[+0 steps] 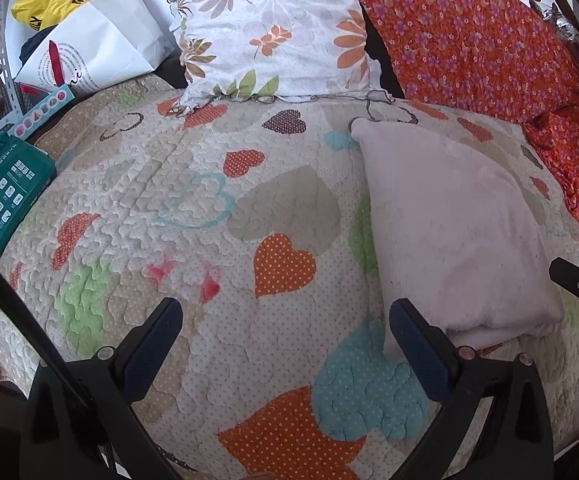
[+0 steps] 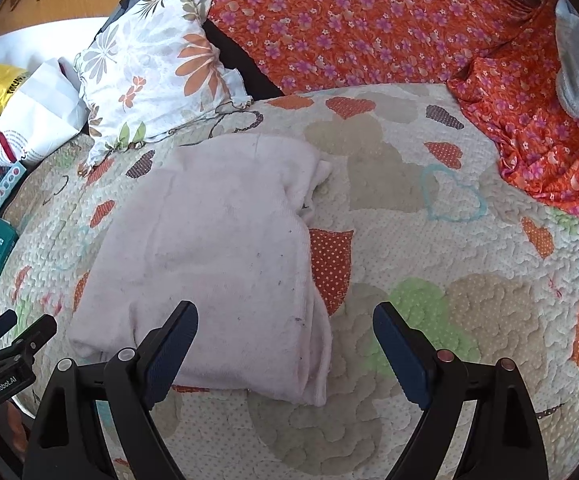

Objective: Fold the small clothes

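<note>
Pale pink folded garment [image 2: 209, 248] lies flat on heart-print quilt [image 2: 429, 240] — near edge doubled. Left gripper [image 1: 285, 340] fingers apart, empty, over bare quilt left of it. Right gripper [image 2: 285, 344] fingers apart, empty — straddling its near-right corner; open quilt right.

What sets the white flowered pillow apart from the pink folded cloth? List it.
The pillow is white with orange and grey flowers; the pink cloth is plain. The pillow leans propped up at the back of the quilt; the cloth lies flat, nearer the grippers. The pillow has a frilled edge; the cloth shows folded layers at its near edge. Both rest on the quilt.
</note>
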Tool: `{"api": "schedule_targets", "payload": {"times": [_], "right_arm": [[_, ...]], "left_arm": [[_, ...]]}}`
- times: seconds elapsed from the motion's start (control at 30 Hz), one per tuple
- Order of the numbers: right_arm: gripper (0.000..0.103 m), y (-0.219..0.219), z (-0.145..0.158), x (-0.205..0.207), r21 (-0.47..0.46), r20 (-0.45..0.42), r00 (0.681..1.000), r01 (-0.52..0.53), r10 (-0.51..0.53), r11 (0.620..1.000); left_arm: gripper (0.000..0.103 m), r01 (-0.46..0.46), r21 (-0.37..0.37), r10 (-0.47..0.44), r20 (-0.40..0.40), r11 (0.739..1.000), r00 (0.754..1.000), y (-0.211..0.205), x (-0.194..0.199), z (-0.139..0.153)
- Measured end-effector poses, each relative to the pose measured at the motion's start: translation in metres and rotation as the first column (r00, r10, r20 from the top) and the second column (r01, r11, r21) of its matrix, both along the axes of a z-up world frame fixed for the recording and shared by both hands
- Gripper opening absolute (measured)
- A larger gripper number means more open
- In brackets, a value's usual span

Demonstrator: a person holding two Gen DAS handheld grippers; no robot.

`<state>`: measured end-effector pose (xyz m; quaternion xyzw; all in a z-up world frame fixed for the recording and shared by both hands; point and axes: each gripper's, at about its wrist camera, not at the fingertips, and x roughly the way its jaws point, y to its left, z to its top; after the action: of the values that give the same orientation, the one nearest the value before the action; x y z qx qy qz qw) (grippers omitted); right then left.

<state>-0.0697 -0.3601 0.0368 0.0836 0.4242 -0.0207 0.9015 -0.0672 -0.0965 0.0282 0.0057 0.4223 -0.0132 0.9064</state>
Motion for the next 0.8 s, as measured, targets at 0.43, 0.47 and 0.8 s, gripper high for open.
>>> {"api": "schedule_targets", "payload": {"times": [0.43,0.47,0.8], "right_arm": [[0.092,0.005,-0.001,-0.001,-0.034,0.003,1.0,-0.014,0.014,0.999],[0.092,0.006,0.0,-0.001,-0.039,0.005,1.0,-0.017,0.017,0.999],[0.092,0.014,0.0,-0.003,-0.078,0.014,0.999,-0.041,0.043,0.996]], "left_arm": [[0.103,-0.004,0.006,0.004,-0.009,1.0,1.0,-0.001,0.0,-0.002],[0.103,-0.005,0.007,0.005,-0.009,1.0,1.0,-0.001,0.0,-0.002],[0.103,-0.007,0.023,0.007,-0.008,1.0,1.0,0.001,-0.001,-0.004]]}}
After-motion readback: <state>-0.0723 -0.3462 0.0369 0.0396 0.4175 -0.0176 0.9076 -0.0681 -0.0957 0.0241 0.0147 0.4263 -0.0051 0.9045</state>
